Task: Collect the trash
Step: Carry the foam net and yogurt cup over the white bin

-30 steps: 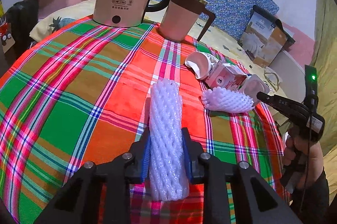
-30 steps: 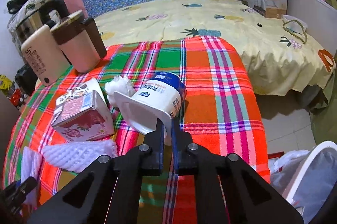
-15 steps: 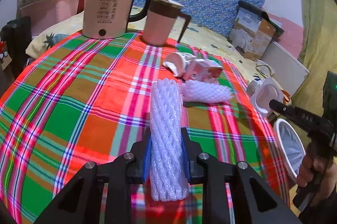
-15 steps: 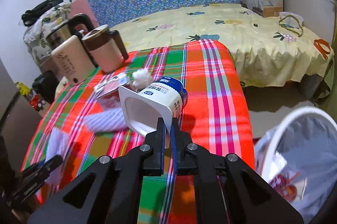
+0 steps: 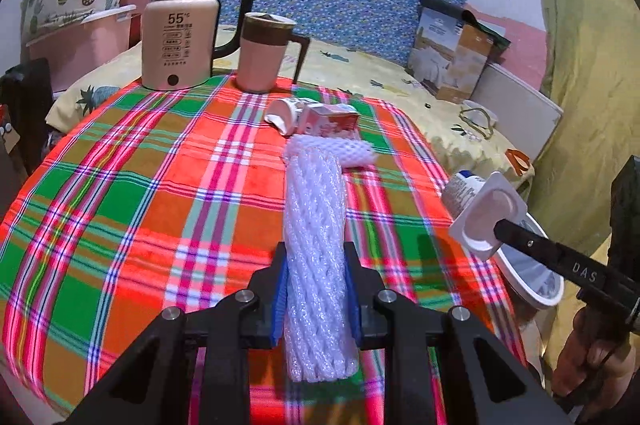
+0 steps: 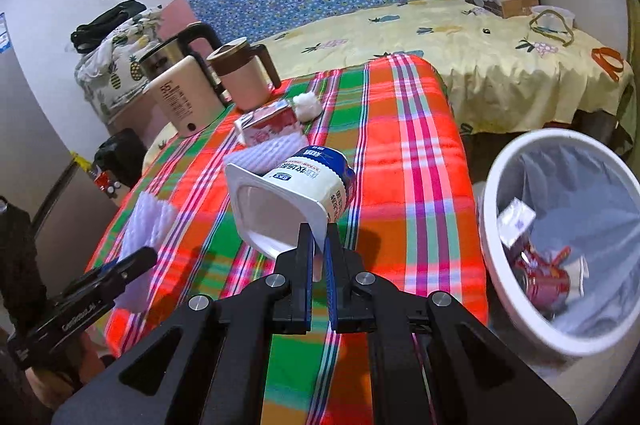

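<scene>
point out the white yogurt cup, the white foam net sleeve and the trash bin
white yogurt cup with blue label [image 6: 304,181]: right wrist view, on its printed side wall
white foam net sleeve [image 5: 314,257]: left wrist view, on its middle, just above the fingers
white round trash bin with liner bag [image 6: 490,225]: right wrist view, on its left rim

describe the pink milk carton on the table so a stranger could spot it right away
On the plaid tablecloth, look past the pink mug. The pink milk carton lies on its side beside a white foam net; it's the only boxy, pink-printed item.
</scene>
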The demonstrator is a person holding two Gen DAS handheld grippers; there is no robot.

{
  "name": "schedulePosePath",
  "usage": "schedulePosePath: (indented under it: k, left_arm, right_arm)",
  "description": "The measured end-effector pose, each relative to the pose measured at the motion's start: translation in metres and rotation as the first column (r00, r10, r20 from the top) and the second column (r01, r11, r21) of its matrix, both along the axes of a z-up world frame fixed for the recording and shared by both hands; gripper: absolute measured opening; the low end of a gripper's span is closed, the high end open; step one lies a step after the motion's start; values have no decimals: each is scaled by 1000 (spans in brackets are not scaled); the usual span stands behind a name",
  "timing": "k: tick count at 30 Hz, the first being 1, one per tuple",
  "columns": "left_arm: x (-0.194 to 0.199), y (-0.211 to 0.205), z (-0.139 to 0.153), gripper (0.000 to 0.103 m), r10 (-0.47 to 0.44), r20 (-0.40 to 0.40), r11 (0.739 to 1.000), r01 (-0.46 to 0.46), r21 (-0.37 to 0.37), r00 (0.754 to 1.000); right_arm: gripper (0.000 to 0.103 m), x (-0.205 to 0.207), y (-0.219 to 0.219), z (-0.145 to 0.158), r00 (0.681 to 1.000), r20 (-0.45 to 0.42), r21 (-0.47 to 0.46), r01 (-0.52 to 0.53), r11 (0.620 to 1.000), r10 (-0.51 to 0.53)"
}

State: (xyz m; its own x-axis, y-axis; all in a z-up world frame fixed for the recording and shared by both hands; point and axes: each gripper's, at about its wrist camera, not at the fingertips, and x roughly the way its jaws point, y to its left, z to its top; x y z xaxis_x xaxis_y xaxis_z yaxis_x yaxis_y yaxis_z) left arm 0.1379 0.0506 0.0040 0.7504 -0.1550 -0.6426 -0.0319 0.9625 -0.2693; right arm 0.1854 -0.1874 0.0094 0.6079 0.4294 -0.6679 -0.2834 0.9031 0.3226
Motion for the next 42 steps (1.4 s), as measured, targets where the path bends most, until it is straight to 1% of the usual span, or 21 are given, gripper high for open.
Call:
schedulePosePath:
  k: [10,19,27,33,37,42]
  left_arm:
    - [-21,-30,9,25,-63,18,998,63,17,998]
    - [-25,-51,14,25,-100,20,994,100,33,995]
    - [-18,-68,15,25,-132,14,990,132,41,991]
    - [-8,-88,19,25,-176,21,983,175,45,984]
    - [-1,-107,22,25,-218,26,975,217,48,976]
    - [10,-134,24,25,-284,32,958,282,54,958]
  right_arm:
    - [8,-25,-11,1,1000,12,5,11,1000,-11]
    - [8,-30,-23,1,999,25,15,30,999,-30]
    - [8,-34,-38,-4,998,25,31,51,998,-51]
    - [8,-36,-57,-3,995,31,34,97,995,-98]
    - [8,-37,-74,-4,990,28,32,139,990,-140]
    - [8,-37,-94,-6,981,20,32,194,981,-194]
